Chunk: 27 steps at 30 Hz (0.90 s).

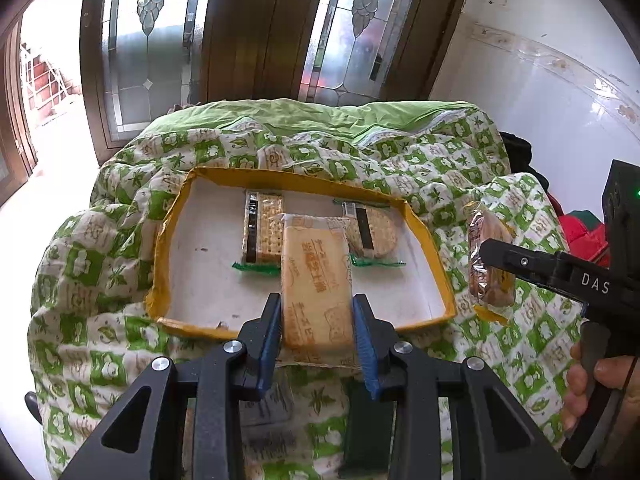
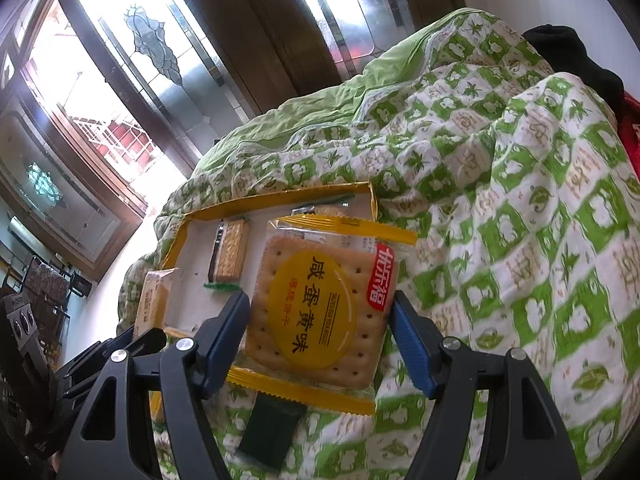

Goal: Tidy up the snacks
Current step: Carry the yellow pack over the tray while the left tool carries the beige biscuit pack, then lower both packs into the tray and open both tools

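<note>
My left gripper (image 1: 316,306) is shut on a pale orange biscuit packet (image 1: 314,256), held lengthwise over the near edge of a shallow box with a yellow rim (image 1: 296,179). On the box's white floor lie a square cracker pack (image 1: 264,228) and a round cracker pack (image 1: 376,232). In the right wrist view my right gripper (image 2: 320,312) is shut on a yellow salted-egg cracker packet (image 2: 320,264), just right of the box (image 2: 280,200). From the left wrist view that packet (image 1: 490,276) hangs right of the box in the right gripper (image 1: 486,250).
A green-and-white quilt (image 1: 440,168) covers the surface under the box. A dark green packet (image 1: 364,428) and a grey one (image 1: 268,404) lie on it below my left gripper. A wooden door with glass panes (image 1: 264,28) stands behind. A hand (image 1: 600,384) holds the right gripper's handle.
</note>
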{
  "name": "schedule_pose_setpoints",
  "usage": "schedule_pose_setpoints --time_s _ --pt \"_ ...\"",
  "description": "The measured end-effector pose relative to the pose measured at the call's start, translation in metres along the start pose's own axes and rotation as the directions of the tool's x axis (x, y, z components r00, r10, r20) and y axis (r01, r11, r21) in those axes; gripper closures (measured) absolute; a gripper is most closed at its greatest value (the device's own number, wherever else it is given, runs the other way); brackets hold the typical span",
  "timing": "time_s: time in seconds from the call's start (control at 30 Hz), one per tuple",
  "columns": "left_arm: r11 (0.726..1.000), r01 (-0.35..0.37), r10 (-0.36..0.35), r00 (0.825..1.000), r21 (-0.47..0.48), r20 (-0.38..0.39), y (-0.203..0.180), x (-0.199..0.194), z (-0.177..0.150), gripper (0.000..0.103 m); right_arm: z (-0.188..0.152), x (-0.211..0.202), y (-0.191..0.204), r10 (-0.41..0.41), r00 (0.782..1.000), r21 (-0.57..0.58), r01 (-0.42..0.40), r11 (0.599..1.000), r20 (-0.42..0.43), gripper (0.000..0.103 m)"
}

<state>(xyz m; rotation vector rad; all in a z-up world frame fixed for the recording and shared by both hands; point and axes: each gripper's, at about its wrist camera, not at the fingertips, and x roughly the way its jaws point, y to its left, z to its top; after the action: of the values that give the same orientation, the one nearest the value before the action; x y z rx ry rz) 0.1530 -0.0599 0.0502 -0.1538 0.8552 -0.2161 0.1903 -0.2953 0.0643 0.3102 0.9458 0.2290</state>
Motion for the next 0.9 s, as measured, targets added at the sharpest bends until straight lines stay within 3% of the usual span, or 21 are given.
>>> schedule_pose_setpoints --time_s 0.43,0.9 --pt "0.999 0.007 -0.009 0.999 -0.048 -0.042 0.0 0.045 0.029 0.067 0.022 0.047 -0.005 0.017 0.999 0.001 -0.017 1.0 -0.049 0.032" --pt "0.998 -0.006 0.0 0.995 -0.059 -0.101 -0.007 0.104 0.046 0.067 0.014 0.091 -0.004 0.042 0.988 -0.01 -0.044 0.999 -0.146 0.033"
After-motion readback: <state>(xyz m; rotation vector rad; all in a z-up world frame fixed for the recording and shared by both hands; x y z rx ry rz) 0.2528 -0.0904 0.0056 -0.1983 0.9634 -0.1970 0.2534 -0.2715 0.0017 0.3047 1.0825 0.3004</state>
